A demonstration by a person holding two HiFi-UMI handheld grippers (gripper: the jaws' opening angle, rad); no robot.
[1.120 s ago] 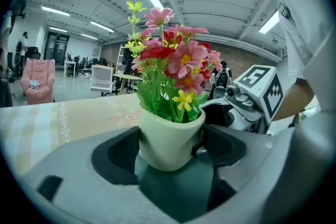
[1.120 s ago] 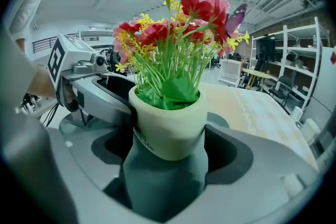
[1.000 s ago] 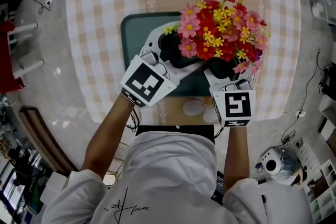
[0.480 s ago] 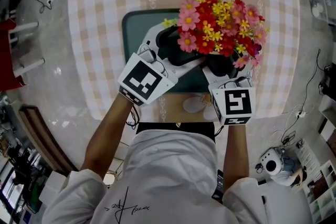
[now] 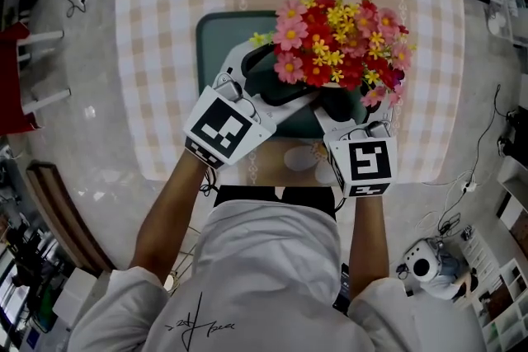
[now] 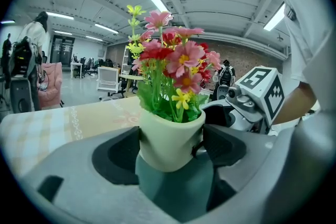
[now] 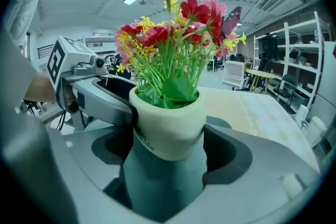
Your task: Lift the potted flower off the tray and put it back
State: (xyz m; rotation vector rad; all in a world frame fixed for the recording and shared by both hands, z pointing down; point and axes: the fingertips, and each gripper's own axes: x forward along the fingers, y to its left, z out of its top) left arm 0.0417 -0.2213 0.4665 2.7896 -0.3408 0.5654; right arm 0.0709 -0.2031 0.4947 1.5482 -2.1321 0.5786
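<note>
At the left, the checked tablecloth (image 5: 161, 29) lies bare between the table's edge and the dark green tray (image 5: 213, 41), so there is spare room on that side. The left gripper (image 5: 266, 80) reaches over the tray, its jaws drawn in until the dark pads press opposite sides of the cream pot (image 6: 170, 141), just under the rim. The potted flower seems to hang slightly above the tray; contact underneath cannot be made out. The pot looks stiff, smooth and light, probably somewhat slippery. Its taper favours this high grip on the wall, never on the soft stems. The wide blooms (image 5: 338, 41) make it top-heavy, so it should stay upright. The right gripper (image 5: 340, 110) clamps the same pot from the near side. The tray's right rim hides under flowers, and the near table edge sits close behind both grippers.
</note>
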